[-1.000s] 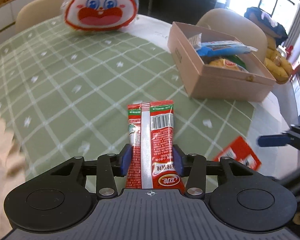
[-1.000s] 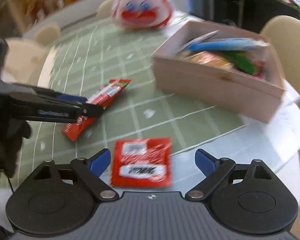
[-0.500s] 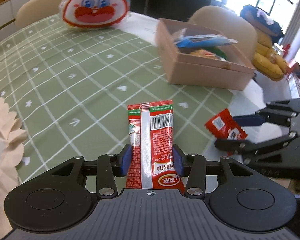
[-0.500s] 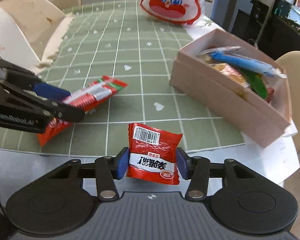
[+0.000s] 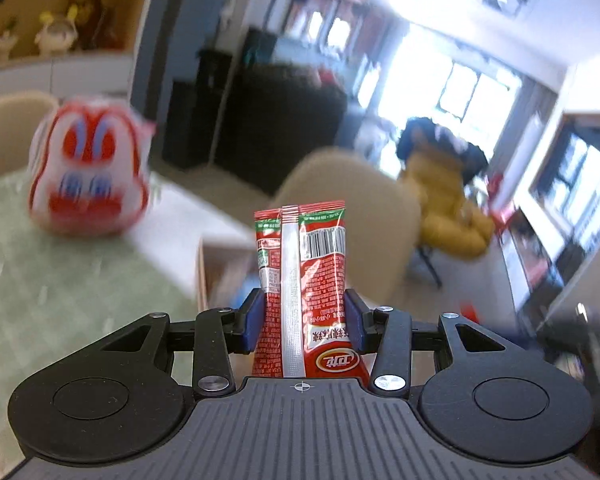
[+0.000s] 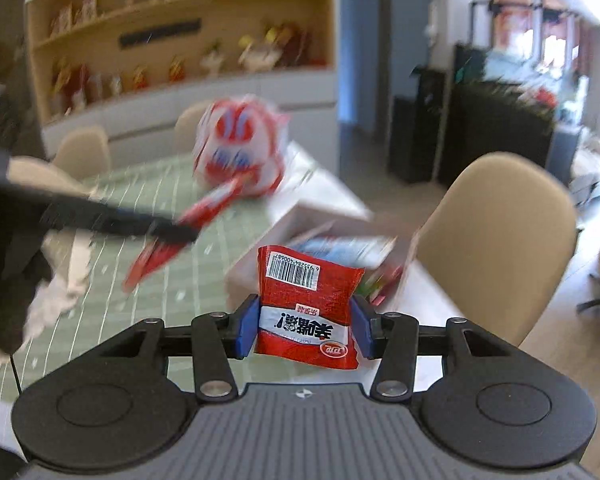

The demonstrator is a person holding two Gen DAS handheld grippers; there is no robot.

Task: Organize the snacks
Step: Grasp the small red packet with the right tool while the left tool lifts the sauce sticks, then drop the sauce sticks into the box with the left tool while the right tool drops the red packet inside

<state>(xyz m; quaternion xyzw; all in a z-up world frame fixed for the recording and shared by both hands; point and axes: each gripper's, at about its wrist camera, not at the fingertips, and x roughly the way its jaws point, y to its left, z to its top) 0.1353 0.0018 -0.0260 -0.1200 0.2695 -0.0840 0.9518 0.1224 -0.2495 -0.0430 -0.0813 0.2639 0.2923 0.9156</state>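
The left gripper [image 5: 305, 316] is up above the counter [image 5: 60, 280], tipped a bit down. It pinches a long red pack [image 5: 302, 280] with a silver stripe, standing straight up. The right gripper [image 6: 305, 326] is up too, tipped down. Its jaws have just closed on a small red pack [image 6: 308, 308] with a barcode on top. The box [image 6: 260, 256] sits below, blurry.

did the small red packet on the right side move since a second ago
Yes. The small red packet has left the table edge and risen: it now sits in the right gripper, whose jaws have just closed on it, level with the box.
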